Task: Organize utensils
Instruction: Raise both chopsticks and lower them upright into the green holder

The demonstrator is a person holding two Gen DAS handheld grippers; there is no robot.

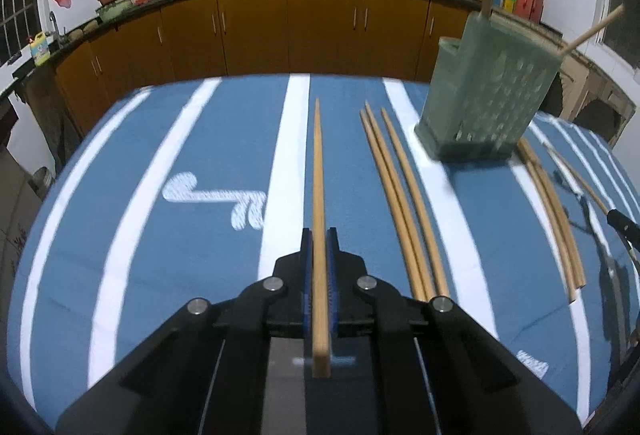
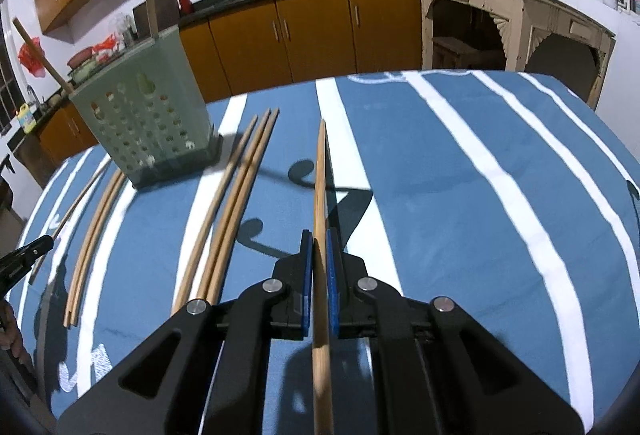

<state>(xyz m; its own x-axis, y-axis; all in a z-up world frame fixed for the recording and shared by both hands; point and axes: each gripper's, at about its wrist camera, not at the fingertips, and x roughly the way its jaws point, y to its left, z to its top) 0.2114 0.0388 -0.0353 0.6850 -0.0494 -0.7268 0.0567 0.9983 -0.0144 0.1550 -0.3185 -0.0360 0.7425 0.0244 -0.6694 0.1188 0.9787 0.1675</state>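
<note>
Two grippers each pinch one chopstick over a worktop (image 1: 120,235) covered in blue-and-white striped cloth. The left gripper (image 1: 319,235) clamps its chopstick (image 1: 319,195); the right gripper (image 2: 319,239) clamps another (image 2: 320,195). Loose chopsticks (image 1: 400,203) lie between them, flanking a green holder (image 1: 488,91) near the far edge, two sticks upright inside.

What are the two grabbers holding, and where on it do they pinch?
Each holds one wooden chopstick. The left gripper pinches its chopstick near the thick end; the right gripper pinches its chopstick the same way, thin tips pointing ahead.
</note>
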